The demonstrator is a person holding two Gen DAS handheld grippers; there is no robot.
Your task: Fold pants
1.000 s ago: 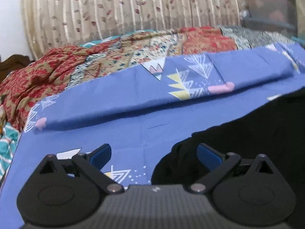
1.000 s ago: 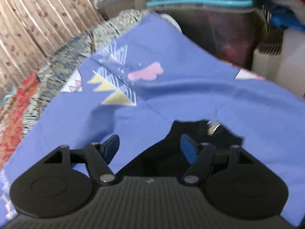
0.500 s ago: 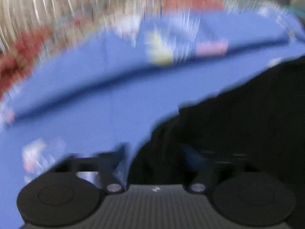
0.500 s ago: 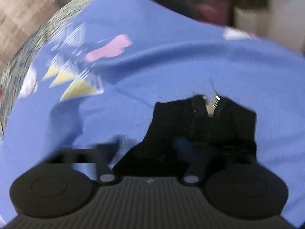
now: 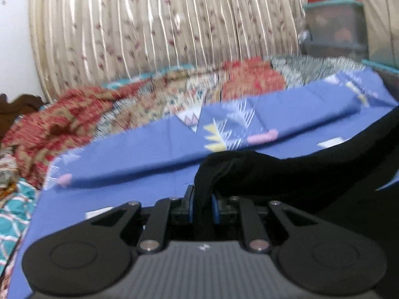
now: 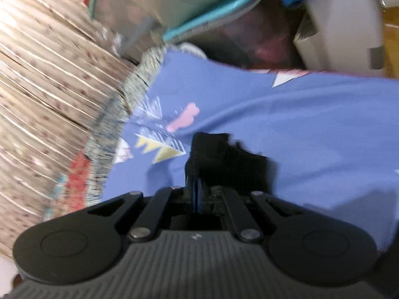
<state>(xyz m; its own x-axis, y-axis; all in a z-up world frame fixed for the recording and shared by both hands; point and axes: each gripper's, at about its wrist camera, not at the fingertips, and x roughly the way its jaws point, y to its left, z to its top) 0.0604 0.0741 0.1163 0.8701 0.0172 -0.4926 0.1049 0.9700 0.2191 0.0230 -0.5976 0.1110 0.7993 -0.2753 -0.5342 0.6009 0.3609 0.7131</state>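
Observation:
The black pants (image 5: 299, 177) lie on a blue patterned bedsheet (image 5: 124, 164), and one edge is bunched up and lifted off it. My left gripper (image 5: 202, 199) has its jaws closing, with its blue pads pressed on that fold of black cloth. In the right wrist view, my right gripper (image 6: 197, 182) is shut, and a raised corner of the pants (image 6: 229, 159) is pinched at its tips above the sheet (image 6: 311, 129). The view is tilted and blurred.
A red patterned quilt (image 5: 74, 114) lies behind the sheet, below a cream curtain (image 5: 149, 25). A clear storage box with a teal lid (image 5: 334, 25) stands at the far right. Beyond the bed's end are stacked bins (image 6: 199, 7) and a white box (image 6: 344, 25).
Both grippers went from wide open to closed on the pants' edge. Both have since lifted with the black cloth, and the right view has rolled.

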